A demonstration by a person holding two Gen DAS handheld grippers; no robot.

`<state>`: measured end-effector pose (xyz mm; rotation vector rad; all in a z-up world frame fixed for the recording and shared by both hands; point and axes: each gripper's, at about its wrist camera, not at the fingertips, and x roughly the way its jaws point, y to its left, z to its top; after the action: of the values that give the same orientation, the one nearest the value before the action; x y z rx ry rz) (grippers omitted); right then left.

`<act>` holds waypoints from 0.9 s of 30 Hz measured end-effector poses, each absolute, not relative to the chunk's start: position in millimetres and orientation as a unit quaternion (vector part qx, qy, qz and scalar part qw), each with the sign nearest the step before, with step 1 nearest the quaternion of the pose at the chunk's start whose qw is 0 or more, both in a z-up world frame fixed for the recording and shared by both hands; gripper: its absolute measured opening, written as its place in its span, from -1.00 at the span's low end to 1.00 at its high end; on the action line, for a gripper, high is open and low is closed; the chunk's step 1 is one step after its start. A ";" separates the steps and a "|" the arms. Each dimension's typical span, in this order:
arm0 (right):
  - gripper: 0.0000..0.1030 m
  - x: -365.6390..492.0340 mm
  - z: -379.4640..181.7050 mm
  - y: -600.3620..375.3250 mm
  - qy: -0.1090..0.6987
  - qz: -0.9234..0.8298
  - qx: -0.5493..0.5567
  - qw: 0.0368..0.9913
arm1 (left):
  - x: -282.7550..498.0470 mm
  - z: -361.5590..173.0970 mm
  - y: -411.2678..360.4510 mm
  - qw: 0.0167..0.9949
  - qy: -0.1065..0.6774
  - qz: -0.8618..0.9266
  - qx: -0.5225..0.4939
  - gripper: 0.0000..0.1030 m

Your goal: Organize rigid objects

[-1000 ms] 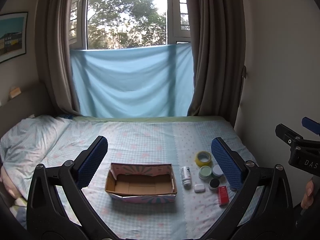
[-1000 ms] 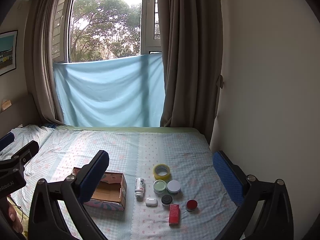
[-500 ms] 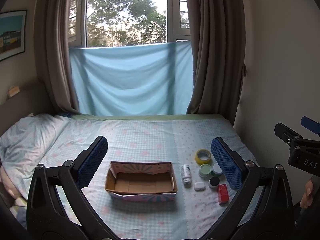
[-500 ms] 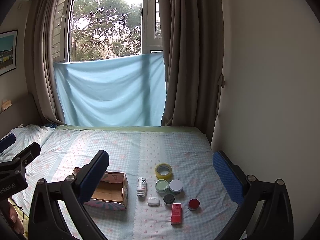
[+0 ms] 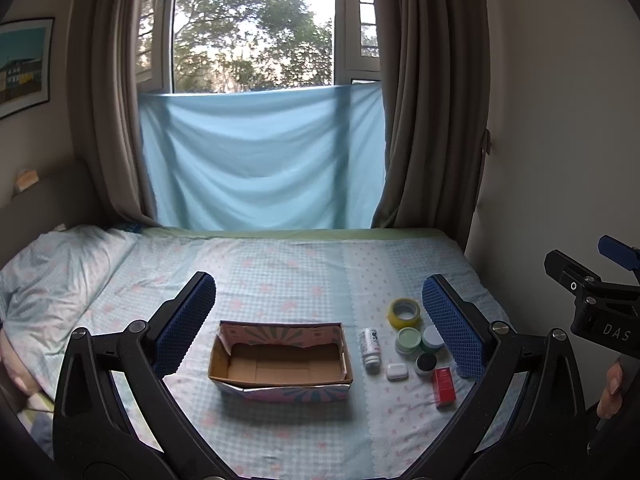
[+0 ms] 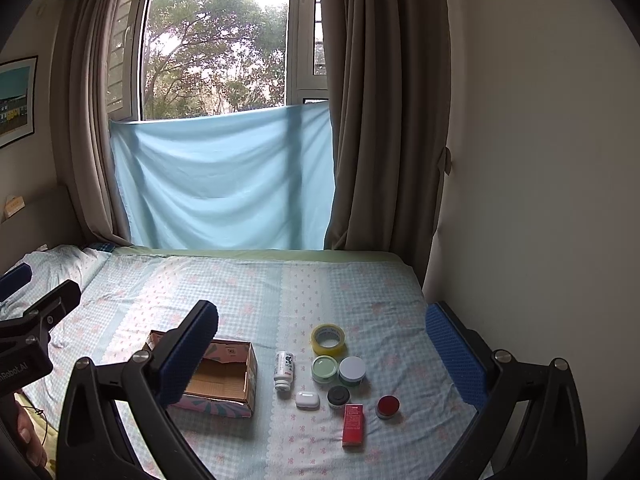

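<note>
My left hand-held gripper (image 5: pixel 318 322) hangs above the bed with its blue pads spread wide and nothing between them. My right hand-held gripper (image 6: pixel 322 350) is just as wide open and also holds nothing.

Nearest to me on the bed (image 6: pixel 248 292) lies a red box (image 6: pixel 353 425), flat on the checked sheet. Just beside it to the right sits a small red-lidded tin (image 6: pixel 387 406). A little further from me are a black-lidded jar (image 6: pixel 338 396) and, to its left, a white earbud case (image 6: pixel 307 400), close together but not touching as far as I can see.

Beyond them a white bottle (image 6: pixel 284 370) lies on its side, its cap toward me. To its right a green-lidded jar (image 6: pixel 325 368) and a white-lidded jar (image 6: pixel 352 370) stand side by side, so close they seem to touch. Behind those two rests a roll of yellow tape (image 6: pixel 328 338), lying flat.

Left of the bottle stands the open cardboard box (image 5: pixel 280 362), its patterned sides up and its brown floor bare. All the small items lie outside it, to its right.

Further off, a rumpled pillow (image 5: pixel 60 272) lies at the left of the bed. At the far end a light blue cloth (image 5: pixel 260 160) hangs across the lower window (image 5: pixel 252 28) between brown curtains (image 5: pixel 432 92).
</note>
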<state>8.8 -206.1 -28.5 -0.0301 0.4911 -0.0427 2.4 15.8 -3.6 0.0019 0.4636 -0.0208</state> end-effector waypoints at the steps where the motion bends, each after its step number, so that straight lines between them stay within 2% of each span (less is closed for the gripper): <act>1: 1.00 8.3 -28.2 -205.7 0.242 -0.020 -0.015 0.970 | 2.0 -3.5 15.9 0.973 0.230 -0.010 0.000 0.99; 27: 1.00 6.6 -26.3 -206.3 0.235 -0.023 -0.016 0.972 | 2.6 -0.9 17.6 0.974 0.225 -0.015 0.005 0.99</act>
<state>6.6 -206.3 -26.3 -0.0321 0.4743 -0.0455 2.6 17.6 -0.9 0.0095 0.4531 -0.0299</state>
